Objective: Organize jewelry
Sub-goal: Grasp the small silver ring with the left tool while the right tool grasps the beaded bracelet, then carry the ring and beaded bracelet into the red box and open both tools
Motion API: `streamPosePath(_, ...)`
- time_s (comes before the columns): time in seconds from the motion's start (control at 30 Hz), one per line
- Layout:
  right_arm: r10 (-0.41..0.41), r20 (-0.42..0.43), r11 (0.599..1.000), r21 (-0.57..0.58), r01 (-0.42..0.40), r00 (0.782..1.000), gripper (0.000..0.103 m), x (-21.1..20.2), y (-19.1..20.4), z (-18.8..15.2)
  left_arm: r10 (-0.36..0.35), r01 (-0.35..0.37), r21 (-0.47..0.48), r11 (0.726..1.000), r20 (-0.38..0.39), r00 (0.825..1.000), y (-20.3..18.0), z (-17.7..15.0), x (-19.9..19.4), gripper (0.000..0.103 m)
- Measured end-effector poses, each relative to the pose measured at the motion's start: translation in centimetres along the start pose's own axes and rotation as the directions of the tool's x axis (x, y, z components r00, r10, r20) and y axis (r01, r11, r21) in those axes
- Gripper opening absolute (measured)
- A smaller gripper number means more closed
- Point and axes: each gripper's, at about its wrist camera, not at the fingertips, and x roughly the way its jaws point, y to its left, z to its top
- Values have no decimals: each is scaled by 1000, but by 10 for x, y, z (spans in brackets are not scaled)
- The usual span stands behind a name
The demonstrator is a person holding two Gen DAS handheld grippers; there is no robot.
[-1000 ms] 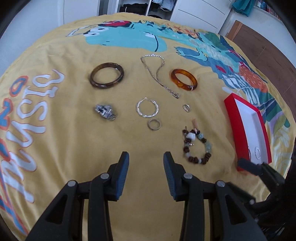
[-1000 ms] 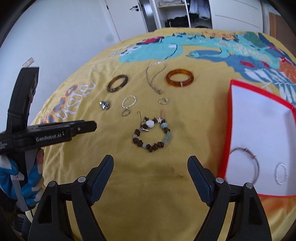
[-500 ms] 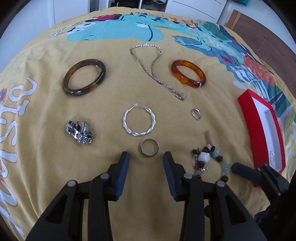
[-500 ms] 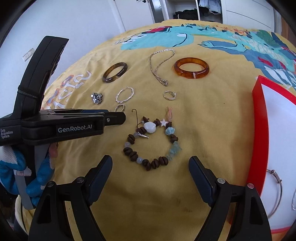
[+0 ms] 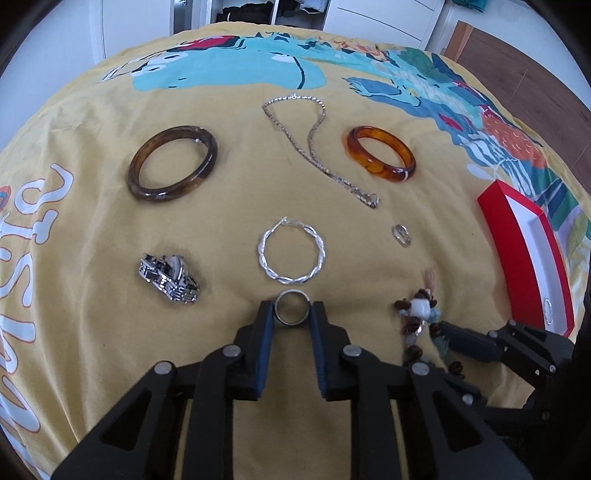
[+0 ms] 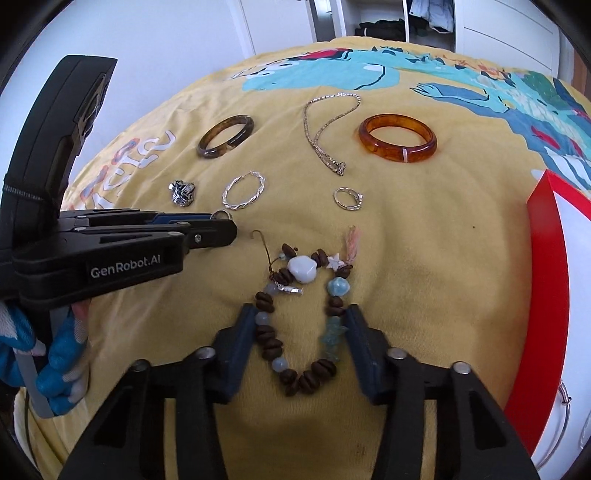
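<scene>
My left gripper (image 5: 291, 312), jaws just closing, pinches the plain silver band ring (image 5: 291, 312); my right gripper (image 6: 301, 328) squeezes the brown-bead bracelet (image 6: 301, 317), both mid-bed on the yellow printed bedspread (image 5: 92, 332). White wardrobe doors (image 5: 380, 18) stand beyond the far edge.

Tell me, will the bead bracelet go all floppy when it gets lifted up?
Probably floppy: the bead bracelet is separate beads on a string, already squashed narrow between the right gripper pads. It likely sags into a dangling loop. Its little hook might snag the yellow cloth.
</scene>
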Motion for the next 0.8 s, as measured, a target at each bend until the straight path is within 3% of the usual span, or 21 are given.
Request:
streamPosePath(0.07, 5, -4, 1000, 4, -5, 1000, 18, -1, 0, 0, -6, 6, -4, 1000, 6, 1000, 0, -1, -2, 19)
streamPosePath(0.23, 22, 5, 1000, 21, -22, 1000, 15, -7, 1, -2, -19, 19, -15, 1000, 10, 1000, 2, -6, -10, 19)
streamPosePath(0.3, 36, 15, 999, 32, -37, 999, 9, -13, 2, -2, -19, 20, -19, 1000, 12, 1000, 2, -8, -14, 19)
streamPosePath(0.8, 60, 103, 998, 21, -63, 993, 9, -89, 25, -4, -22, 23, -12, 1000, 77, 997, -9, -19, -83, 19)
